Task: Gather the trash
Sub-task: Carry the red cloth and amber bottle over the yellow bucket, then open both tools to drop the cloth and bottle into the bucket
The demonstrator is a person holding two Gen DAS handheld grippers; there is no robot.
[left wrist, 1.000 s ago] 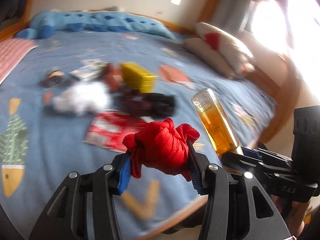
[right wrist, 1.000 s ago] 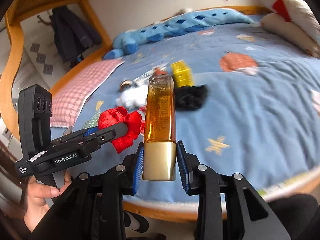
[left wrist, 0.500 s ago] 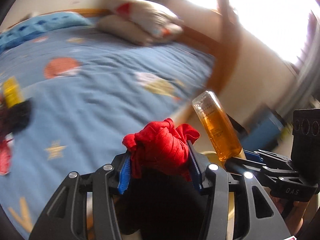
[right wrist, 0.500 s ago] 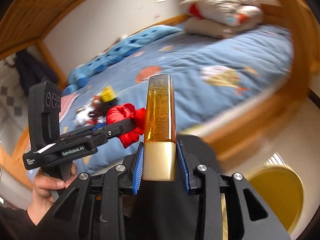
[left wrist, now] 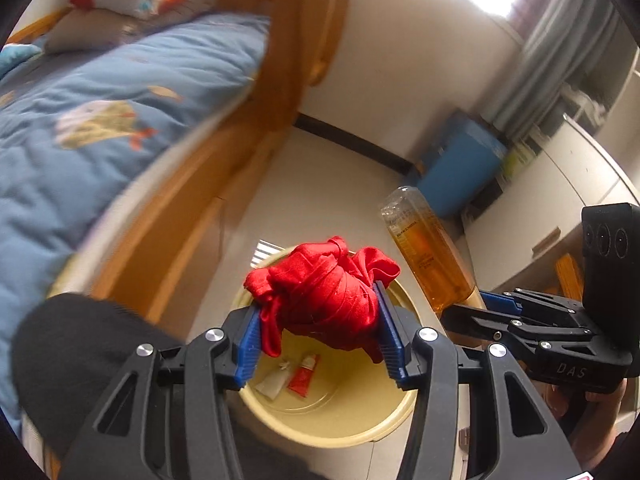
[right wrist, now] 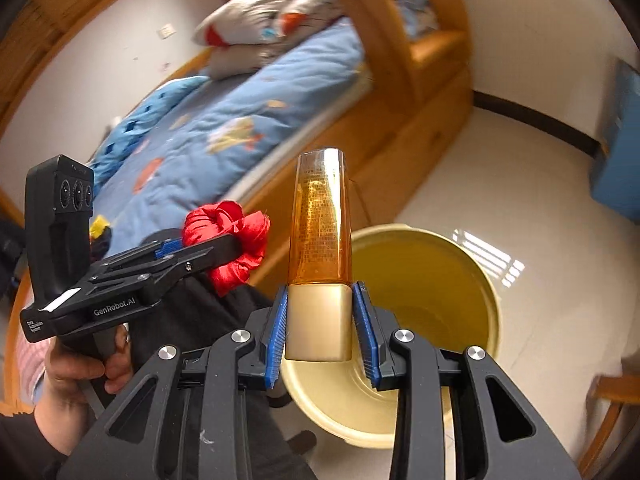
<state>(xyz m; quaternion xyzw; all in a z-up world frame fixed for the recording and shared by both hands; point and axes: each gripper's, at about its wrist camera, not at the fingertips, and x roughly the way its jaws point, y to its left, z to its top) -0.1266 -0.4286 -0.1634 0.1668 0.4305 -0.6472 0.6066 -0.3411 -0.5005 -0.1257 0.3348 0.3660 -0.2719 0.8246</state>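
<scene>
Tongs (left wrist: 320,332) tilted down over bucket (left wrist: 384,428), gripping red cloth (left wrist: 324,300)

"GenRobot.AI" marks the left claw (right wrist: 224,248); "DAS", seemingly, the right claw (left wrist: 460,312)

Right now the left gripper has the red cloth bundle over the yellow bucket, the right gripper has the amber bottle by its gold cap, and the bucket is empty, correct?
Not quite: the yellow bucket is not empty. The left wrist view shows a small red tube and a white scrap on its bottom. The rest holds: left gripper grips the red cloth bundle, right gripper the amber bottle by its gold cap.
</scene>
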